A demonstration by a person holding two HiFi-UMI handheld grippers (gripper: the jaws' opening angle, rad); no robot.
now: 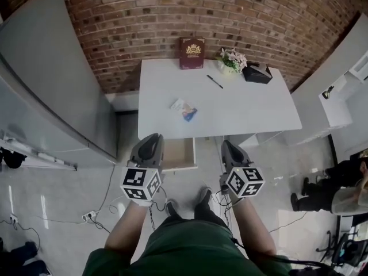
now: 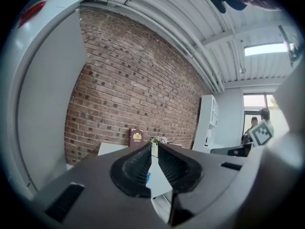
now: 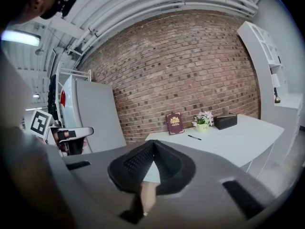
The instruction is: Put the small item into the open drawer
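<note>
Small blue-and-white item [image 1: 184,110] lying on the white table [image 1: 253,111] near its front edge, open drawer [image 1: 175,154] just below that edge, left gripper [image 1: 152,140] beside the drawer, jaws a narrow gap apart and empty, right gripper [image 1: 229,144] alongside, jaws pressed together on nothing.

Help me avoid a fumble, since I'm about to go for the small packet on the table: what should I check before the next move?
1. Drawer open: ok, it stands pulled out under the front edge of the table.
2. Packet free to grab: ok, it lies on the table with nothing on it.
3. Right gripper ready to grasp: not ok, its fingers are closed together and empty.
4. Left gripper empty: ok, fingers slightly apart, nothing between them.
5. Grippers at the packet: not ok, both are held back near the person's body.
6. Room in the drawer: ok, the visible part looks bare.
</note>
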